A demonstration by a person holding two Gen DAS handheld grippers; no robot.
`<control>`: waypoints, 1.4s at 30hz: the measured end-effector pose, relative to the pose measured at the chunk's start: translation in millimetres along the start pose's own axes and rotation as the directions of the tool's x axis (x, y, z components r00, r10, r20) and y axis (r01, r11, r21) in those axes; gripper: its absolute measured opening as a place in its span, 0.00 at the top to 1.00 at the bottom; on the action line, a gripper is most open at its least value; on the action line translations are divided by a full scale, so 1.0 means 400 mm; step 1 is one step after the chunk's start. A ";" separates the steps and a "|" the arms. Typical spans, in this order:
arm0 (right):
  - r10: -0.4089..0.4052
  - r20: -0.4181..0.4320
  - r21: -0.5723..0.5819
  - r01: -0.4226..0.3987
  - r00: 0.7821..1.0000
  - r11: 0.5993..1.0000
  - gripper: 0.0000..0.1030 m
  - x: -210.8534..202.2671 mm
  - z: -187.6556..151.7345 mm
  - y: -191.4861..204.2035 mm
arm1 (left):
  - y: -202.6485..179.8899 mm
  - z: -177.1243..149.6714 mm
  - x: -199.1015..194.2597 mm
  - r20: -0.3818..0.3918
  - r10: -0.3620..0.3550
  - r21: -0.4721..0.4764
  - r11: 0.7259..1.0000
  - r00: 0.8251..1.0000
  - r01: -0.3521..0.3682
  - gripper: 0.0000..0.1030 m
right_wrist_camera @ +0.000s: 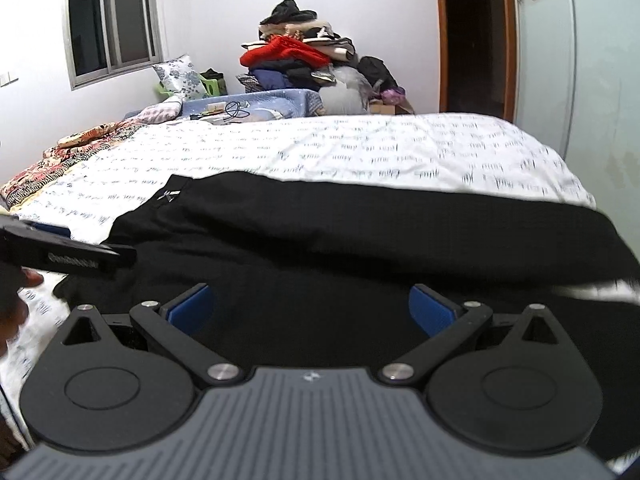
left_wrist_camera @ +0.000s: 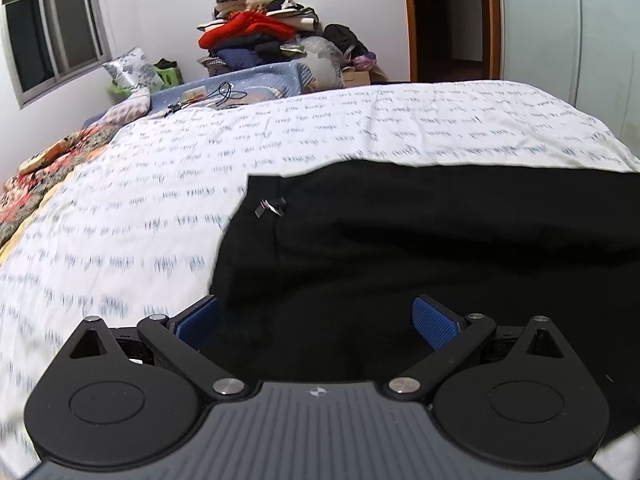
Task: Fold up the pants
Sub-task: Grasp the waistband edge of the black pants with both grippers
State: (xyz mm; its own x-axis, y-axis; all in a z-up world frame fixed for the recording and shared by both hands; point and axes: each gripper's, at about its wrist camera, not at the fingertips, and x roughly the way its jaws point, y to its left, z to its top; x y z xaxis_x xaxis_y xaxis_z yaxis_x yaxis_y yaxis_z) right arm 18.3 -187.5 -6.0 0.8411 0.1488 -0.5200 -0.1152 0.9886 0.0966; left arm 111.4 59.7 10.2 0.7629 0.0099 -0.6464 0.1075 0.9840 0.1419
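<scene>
Pants (left_wrist_camera: 420, 248) of black, limp cloth lie spread flat on the bed (left_wrist_camera: 200, 216), running ahead of and beneath both pairs of fingers; they look light and floppy, likely to sag and crease rather than hold shape. Left gripper (left_wrist_camera: 316, 322) and right gripper (right_wrist_camera: 310, 308) hover with fingers spread wide, holding nothing, so pinching the hem edge nearest each seems best.

The bed (left_wrist_camera: 320, 128) carried a white printed sheet (right_wrist_camera: 360, 148). Black pants (left_wrist_camera: 440, 240) lay flat across its near side. A floral quilt (left_wrist_camera: 52, 168) rested on the far left edge.
</scene>
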 end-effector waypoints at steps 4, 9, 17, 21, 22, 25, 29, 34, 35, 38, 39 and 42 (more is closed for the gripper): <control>-0.055 -0.012 -0.104 0.053 0.998 0.993 0.00 0.064 0.060 -0.023 | 0.067 0.064 0.085 0.052 -0.002 0.045 0.999 0.999 0.000 0.00; 0.008 -0.023 -0.201 -0.012 1.000 0.980 0.00 0.162 0.150 -0.072 | 0.151 0.145 0.208 0.113 -0.106 0.081 0.992 0.988 0.097 0.00; 0.121 -0.109 -0.331 -0.151 0.987 0.931 0.00 0.403 0.271 -0.163 | 0.243 0.220 0.382 0.124 -0.360 0.149 0.928 0.925 0.341 0.00; 0.100 -0.167 -0.368 -0.156 0.981 0.917 0.00 0.506 0.307 -0.202 | 0.264 0.239 0.480 0.032 -0.431 0.140 0.895 0.902 0.423 0.00; 0.101 -0.199 -0.372 -0.171 0.975 0.912 0.00 0.532 0.316 -0.211 | 0.265 0.243 0.499 0.014 -0.447 0.144 0.886 0.894 0.441 0.00; 0.118 -0.268 -0.363 -0.214 0.956 0.907 0.00 0.585 0.319 -0.233 | 0.268 0.241 0.545 -0.012 -0.458 0.172 0.875 0.889 0.453 0.00; 0.148 -0.352 -0.334 -0.272 0.924 0.903 0.04 0.656 0.319 -0.259 | 0.285 0.242 0.609 -0.053 -0.498 0.117 0.857 0.865 0.501 0.00; 0.229 -0.427 -0.242 -0.354 0.875 0.903 0.22 0.693 0.315 -0.294 | 0.316 0.245 0.639 -0.069 -0.592 -0.031 0.806 0.803 0.591 0.01; 0.244 -0.430 -0.239 -0.370 0.869 0.898 0.36 0.687 0.317 -0.297 | 0.319 0.249 0.638 -0.079 -0.605 -0.057 0.796 0.792 0.602 0.06; 0.286 -0.442 -0.212 -0.409 0.850 0.888 0.87 0.673 0.325 -0.305 | 0.322 0.261 0.624 -0.107 -0.535 -0.066 0.845 0.838 0.531 0.48; 0.289 -0.442 -0.215 -0.413 0.849 0.885 0.93 0.666 0.327 -0.306 | 0.327 0.263 0.620 -0.107 -0.509 -0.067 0.861 0.854 0.504 0.58; 0.252 -0.423 -0.280 -0.390 0.870 0.877 0.94 0.641 0.323 -0.280 | 0.353 0.260 0.603 -0.075 -0.542 -0.130 0.838 0.837 0.530 0.71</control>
State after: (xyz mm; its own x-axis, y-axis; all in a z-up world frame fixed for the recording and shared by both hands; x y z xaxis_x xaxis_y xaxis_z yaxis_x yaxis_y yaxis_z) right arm 315.0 -262.9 -40.4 0.4797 0.3881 -0.7869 -0.5775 0.8149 0.0499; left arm 376.9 182.5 -47.9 0.5328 -0.5114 -0.6742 0.4117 0.8527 -0.3215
